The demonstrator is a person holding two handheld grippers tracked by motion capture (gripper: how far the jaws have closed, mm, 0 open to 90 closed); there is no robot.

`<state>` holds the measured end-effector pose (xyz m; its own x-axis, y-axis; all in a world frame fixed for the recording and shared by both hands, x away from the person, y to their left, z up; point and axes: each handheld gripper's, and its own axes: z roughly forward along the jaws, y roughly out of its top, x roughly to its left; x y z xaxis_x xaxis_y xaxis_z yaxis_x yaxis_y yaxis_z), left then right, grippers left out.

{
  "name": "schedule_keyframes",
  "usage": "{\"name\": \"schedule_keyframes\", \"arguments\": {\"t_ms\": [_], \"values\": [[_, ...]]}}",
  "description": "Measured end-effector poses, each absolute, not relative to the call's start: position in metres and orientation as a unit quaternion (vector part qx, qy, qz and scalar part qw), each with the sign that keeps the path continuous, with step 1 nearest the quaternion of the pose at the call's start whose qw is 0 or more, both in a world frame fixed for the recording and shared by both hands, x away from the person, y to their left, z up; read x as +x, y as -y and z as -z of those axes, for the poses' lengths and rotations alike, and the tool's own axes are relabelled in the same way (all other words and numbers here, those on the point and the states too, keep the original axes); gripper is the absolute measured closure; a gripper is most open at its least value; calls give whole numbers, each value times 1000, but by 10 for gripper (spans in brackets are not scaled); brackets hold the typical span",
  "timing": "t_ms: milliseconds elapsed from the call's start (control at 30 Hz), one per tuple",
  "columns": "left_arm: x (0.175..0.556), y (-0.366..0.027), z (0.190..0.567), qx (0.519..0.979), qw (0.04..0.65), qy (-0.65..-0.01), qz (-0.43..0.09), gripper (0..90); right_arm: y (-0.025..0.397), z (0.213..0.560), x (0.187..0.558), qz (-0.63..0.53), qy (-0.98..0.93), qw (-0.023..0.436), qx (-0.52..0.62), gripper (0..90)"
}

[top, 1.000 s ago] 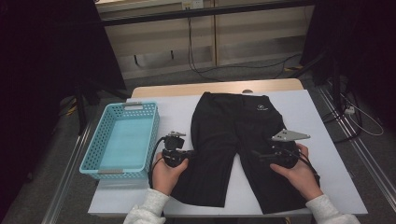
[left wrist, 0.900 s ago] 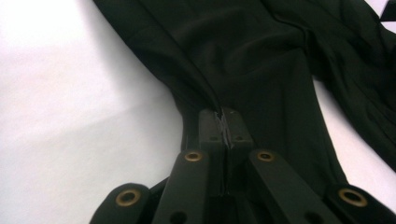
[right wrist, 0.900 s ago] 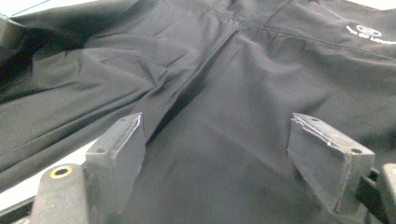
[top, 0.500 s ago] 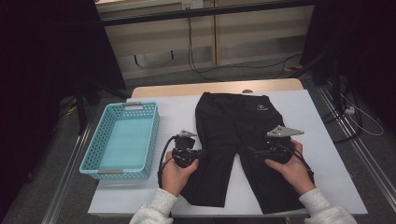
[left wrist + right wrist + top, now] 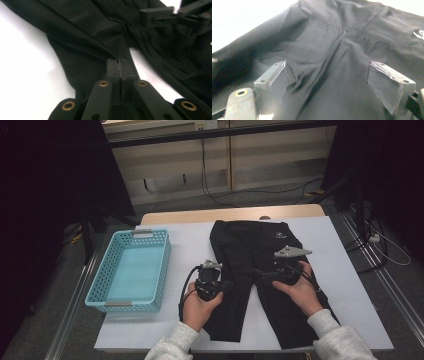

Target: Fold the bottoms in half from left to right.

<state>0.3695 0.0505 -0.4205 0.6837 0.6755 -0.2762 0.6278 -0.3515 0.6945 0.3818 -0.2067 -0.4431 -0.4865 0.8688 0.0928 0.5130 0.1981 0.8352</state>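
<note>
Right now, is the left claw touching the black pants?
Cannot tell: in the left gripper view the left claw, jaws shut, overlaps the black pants, but no contact shows plainly.

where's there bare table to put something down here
Free: the white strip between the blue basket and the black shorts, and the patch right of the shorts. Crowded: mid-table, where left gripper and right gripper sit over the shorts.
</note>
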Motion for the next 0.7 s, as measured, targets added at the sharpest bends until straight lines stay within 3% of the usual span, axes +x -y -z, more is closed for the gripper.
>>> {"name": "schedule_keyframes", "arguments": {"t_ms": [700], "values": [[368, -49, 425, 820, 415, -393, -37, 890, 166, 443, 413, -442, -753, 172, 456, 206]]}}
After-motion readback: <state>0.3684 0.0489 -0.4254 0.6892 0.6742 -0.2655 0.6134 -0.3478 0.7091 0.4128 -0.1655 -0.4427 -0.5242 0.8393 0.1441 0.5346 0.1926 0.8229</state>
